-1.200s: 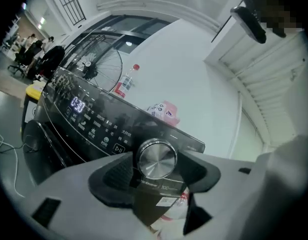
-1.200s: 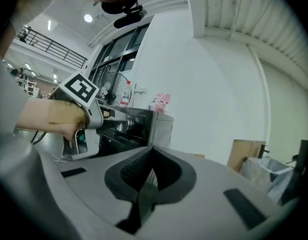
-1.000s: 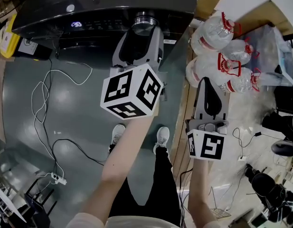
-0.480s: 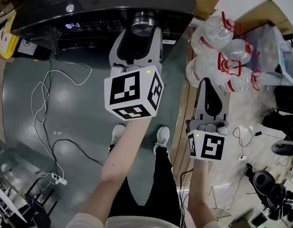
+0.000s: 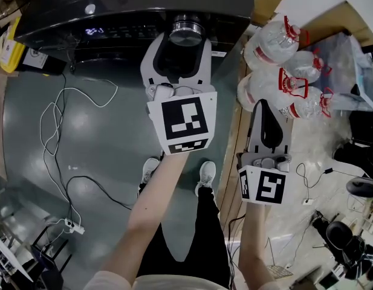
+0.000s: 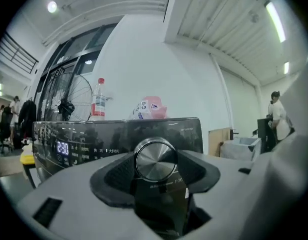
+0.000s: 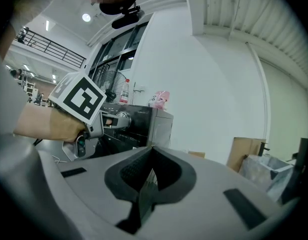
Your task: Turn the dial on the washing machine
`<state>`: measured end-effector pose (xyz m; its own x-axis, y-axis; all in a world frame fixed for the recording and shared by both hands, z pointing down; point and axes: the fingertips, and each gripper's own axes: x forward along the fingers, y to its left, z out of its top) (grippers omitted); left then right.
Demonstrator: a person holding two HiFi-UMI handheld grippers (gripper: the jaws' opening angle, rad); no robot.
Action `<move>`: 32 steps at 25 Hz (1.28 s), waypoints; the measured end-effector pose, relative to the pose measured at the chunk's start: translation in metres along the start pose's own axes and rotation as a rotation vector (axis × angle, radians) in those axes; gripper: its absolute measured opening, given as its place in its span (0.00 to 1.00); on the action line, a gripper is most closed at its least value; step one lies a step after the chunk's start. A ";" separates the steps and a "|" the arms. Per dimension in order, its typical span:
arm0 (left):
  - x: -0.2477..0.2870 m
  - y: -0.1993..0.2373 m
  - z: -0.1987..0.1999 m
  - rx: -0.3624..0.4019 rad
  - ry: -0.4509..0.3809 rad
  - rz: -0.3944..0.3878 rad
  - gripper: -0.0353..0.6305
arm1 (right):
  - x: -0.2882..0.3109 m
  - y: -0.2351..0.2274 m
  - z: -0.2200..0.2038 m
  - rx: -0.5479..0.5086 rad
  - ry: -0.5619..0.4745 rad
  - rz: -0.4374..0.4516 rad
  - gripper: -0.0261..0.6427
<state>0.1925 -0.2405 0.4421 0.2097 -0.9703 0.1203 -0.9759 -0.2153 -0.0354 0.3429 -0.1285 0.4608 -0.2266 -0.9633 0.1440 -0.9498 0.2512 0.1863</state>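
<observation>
The left tongs (image 6: 156,167) are pinching the dial (image 6: 154,159), one dark ribbed pad pressed to each side of it. That looks like the grip you would want for twisting: the hold is square on the knob's rim, with the forearm lined up straight behind it, so a roll of the wrist should carry the knob round. From the head view the marker cube faces almost flat up at the camera.

The dial sits on the front control panel of the washing machine (image 5: 113,5), toward the panel's right end and at 12 o'clock from the person's feet. It is a round knob with a brushed metal face and a brighter polished ring, standing proud of the glossy black panel. A lit display (image 6: 62,147) glows at 9 o'clock from it, with small white legends between the two. I cannot make out any pointer mark on the knob, so its setting is not readable.

The right tongs (image 7: 151,176) are pressed together on nothing, held low at about 4 o'clock from the dial and well apart from the machine. My guess is they are simply parked out of the way. Just beyond their tips lie the water jugs (image 5: 277,41). Loose cables (image 5: 59,119) trail across the floor at 8 o'clock.
</observation>
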 end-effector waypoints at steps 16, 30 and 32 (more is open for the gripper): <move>-0.001 -0.009 -0.003 0.527 0.047 0.022 0.45 | -0.002 0.007 -0.007 0.013 0.010 0.004 0.05; -0.001 -0.014 -0.006 0.945 0.030 0.029 0.45 | 0.001 0.015 -0.009 0.013 0.016 0.011 0.05; -0.002 -0.014 -0.007 0.948 0.028 0.025 0.45 | 0.001 0.017 -0.009 0.012 0.017 0.013 0.05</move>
<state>0.2056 -0.2350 0.4489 0.1756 -0.9756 0.1318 -0.5224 -0.2059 -0.8275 0.3285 -0.1242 0.4733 -0.2356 -0.9582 0.1625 -0.9493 0.2627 0.1725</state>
